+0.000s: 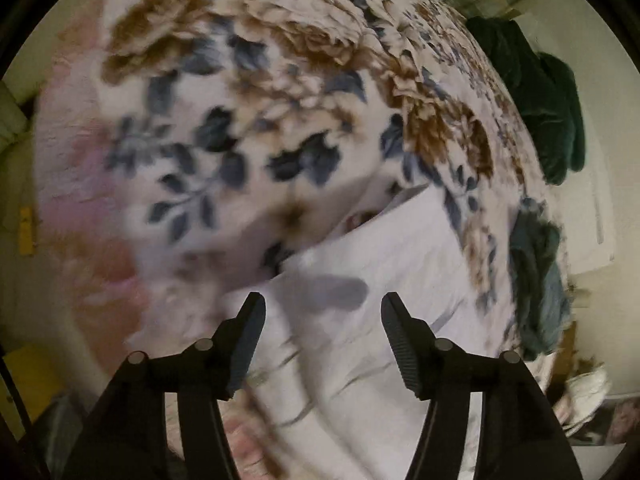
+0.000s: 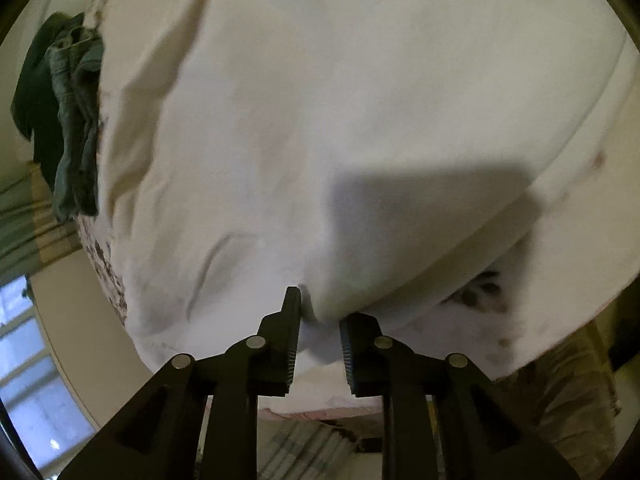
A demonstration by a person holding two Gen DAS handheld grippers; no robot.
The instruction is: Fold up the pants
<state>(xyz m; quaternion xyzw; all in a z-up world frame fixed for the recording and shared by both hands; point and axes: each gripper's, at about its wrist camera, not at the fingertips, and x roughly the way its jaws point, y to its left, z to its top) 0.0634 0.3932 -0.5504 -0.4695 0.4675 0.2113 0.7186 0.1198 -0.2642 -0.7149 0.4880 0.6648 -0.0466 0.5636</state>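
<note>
In the left wrist view, the left claw (image 1: pixel 323 308) is being held wide open above the pants (image 1: pixel 384 256), with nothing between its fingers and nothing being touched. The white pants are being shown spread on the blanket (image 1: pixel 240 112), running from the near edge toward the right. Beyond them, the floral blanket is being seen across most of the frame, though it is being smeared by motion blur. At the far right, a blue-grey garment (image 1: pixel 536 280) and a dark green heap (image 1: pixel 544 96) are being shown at the blanket's edge.

In the right wrist view, the right claw (image 2: pixel 320 316) is being shown partly closed, and a rounded fold of the pants (image 2: pixel 320 120) is being pinched between its fingers. The white cloth is filling nearly the whole frame, so the blanket is being hidden apart from slivers at the left and lower right. The garment pile (image 2: pixel 68 128) is being seen at the far left. The pants' full outline is being cut off in both views.
</note>
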